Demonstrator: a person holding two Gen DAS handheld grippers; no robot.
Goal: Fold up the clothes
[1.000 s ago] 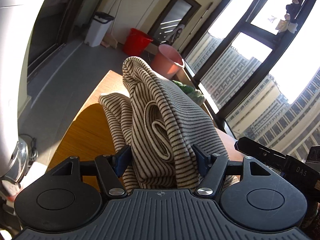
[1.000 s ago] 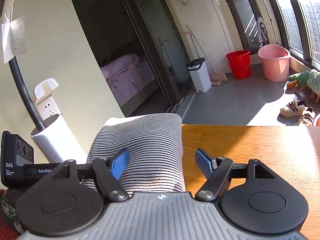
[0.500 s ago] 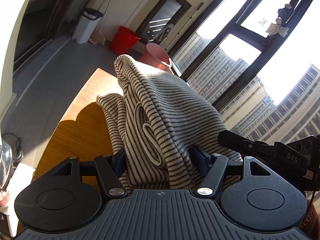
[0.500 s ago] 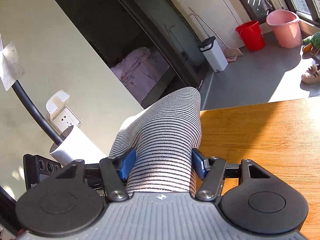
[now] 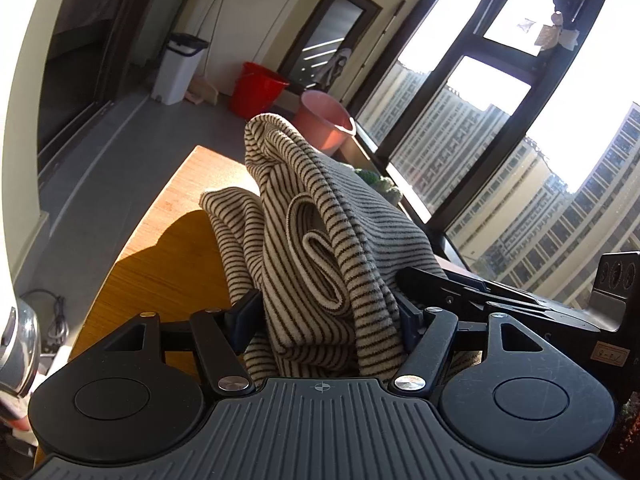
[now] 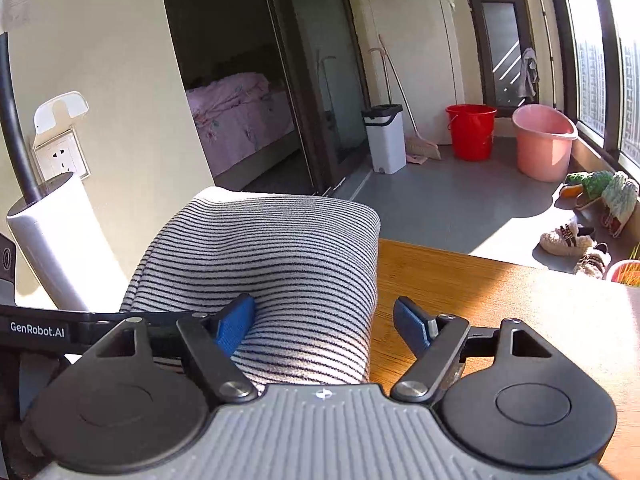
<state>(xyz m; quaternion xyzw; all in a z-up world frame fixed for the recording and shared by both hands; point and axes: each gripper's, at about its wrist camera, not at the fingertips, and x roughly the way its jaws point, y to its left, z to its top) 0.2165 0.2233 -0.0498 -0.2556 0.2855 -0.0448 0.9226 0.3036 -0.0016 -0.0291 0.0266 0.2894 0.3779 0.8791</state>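
Two views. Left wrist: the left gripper (image 5: 326, 318) is clamped on the bunched striped garment (image 5: 316, 240) above the counter (image 5: 160, 264). Right wrist: the right gripper (image 6: 324, 320) stands apart, garment (image 6: 280, 256) touching only its left pad, right pad clear.

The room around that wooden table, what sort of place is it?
Most likely an enclosed balcony or sunroom of a high-rise flat. Tall windows look out on apartment towers, a red bucket and pink tub stand on the grey floor, and a doorway opens onto a bed.
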